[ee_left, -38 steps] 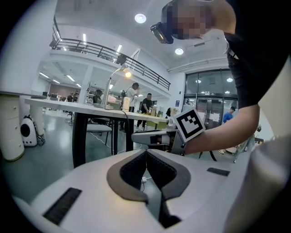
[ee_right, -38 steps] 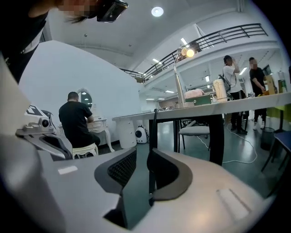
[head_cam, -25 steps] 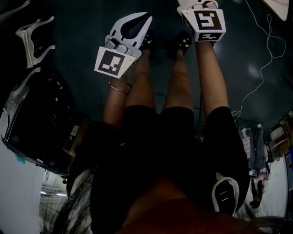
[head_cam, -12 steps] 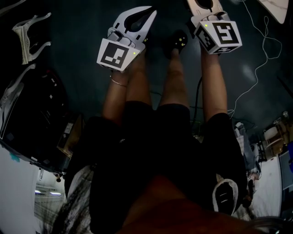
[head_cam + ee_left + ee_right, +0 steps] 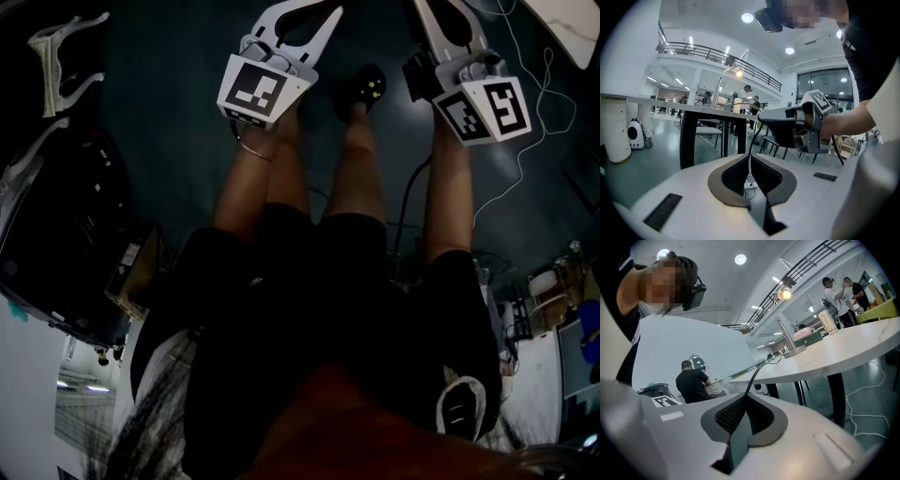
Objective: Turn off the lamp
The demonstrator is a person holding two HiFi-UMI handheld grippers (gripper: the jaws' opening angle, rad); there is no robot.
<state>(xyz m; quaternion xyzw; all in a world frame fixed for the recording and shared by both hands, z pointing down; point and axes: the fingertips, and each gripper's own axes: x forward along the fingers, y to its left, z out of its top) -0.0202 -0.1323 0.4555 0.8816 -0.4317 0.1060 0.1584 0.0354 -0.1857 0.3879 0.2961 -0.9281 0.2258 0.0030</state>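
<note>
Right gripper [image 5: 746, 394], square-marker cube [image 5: 487, 108], on cable [image 5: 754, 375]

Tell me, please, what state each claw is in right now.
Left claw: closed, empty.
Right claw: has just closed, apparently on the cord.

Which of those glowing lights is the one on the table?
The lamp, warm yellow on a thin stem rising from the white table; the others are white ceiling lights.

A white table [image 5: 862, 347] carries the lit lamp [image 5: 793, 351].
</note>
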